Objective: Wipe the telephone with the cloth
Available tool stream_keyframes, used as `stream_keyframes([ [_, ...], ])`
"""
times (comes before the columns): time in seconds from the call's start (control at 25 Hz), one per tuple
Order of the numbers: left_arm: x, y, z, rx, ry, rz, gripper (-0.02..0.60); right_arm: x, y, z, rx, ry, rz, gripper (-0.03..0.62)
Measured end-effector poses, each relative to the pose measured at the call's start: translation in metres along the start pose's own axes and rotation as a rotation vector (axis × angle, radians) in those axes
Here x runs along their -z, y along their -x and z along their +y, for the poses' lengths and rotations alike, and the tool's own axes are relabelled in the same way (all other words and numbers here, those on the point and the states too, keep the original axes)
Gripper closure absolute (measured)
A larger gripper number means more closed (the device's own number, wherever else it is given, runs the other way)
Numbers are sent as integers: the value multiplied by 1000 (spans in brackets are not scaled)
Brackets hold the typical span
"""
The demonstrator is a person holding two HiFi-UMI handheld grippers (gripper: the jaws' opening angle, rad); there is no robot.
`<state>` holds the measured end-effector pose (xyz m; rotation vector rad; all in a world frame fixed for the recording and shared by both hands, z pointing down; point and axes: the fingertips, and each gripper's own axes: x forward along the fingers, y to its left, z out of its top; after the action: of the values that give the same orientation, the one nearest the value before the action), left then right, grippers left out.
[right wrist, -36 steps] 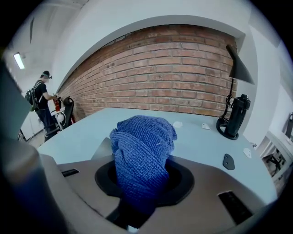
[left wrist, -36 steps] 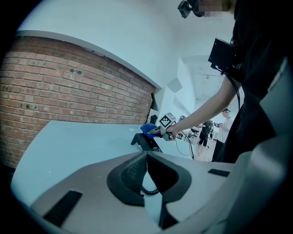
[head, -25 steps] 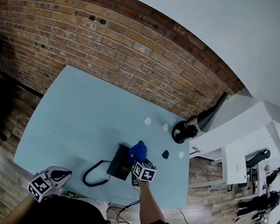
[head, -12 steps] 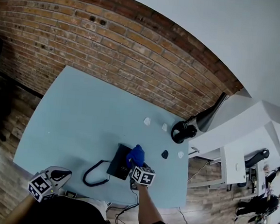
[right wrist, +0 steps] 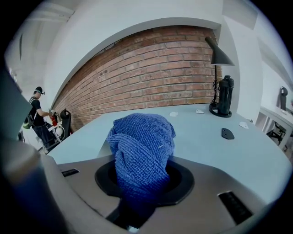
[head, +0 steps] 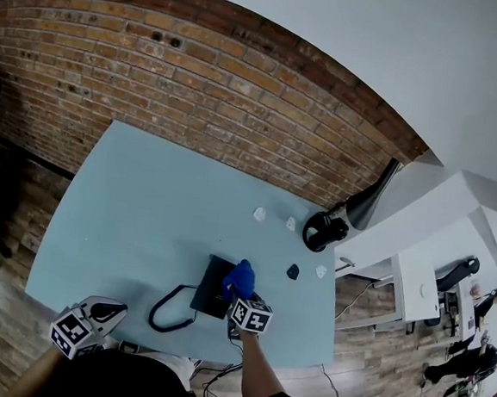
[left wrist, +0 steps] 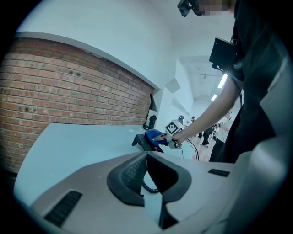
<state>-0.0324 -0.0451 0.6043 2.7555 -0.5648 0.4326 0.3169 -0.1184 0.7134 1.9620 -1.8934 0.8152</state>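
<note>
Cloth (head: 239, 279) sliding nearer across telephone (head: 213, 292) over last second, right gripper (head: 242, 295) clamping it; wiping progressing. Left gripper (head: 100, 313) idling, jaws together, empty.

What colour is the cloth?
The cloth is blue; right gripper view shows it best.

Soft, even indoor light filled all three views, without hard glare. The head view bowed the brick wall (head: 198, 85) into an arc and bent the counter (head: 128, 191) edges. Black vignette ringed both gripper views. A ceiling strip light (left wrist: 223, 81) burned bright in the left gripper view; in the right gripper view the cloth (right wrist: 142, 151) sank into shade low down, its upper weave sharp
</note>
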Motion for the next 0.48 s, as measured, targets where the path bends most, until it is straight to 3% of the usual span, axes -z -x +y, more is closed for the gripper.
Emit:
stream_keyframes([
  [0.48,3,3,1,8,-9,8,560,21,10,6,2,-20,9,457],
])
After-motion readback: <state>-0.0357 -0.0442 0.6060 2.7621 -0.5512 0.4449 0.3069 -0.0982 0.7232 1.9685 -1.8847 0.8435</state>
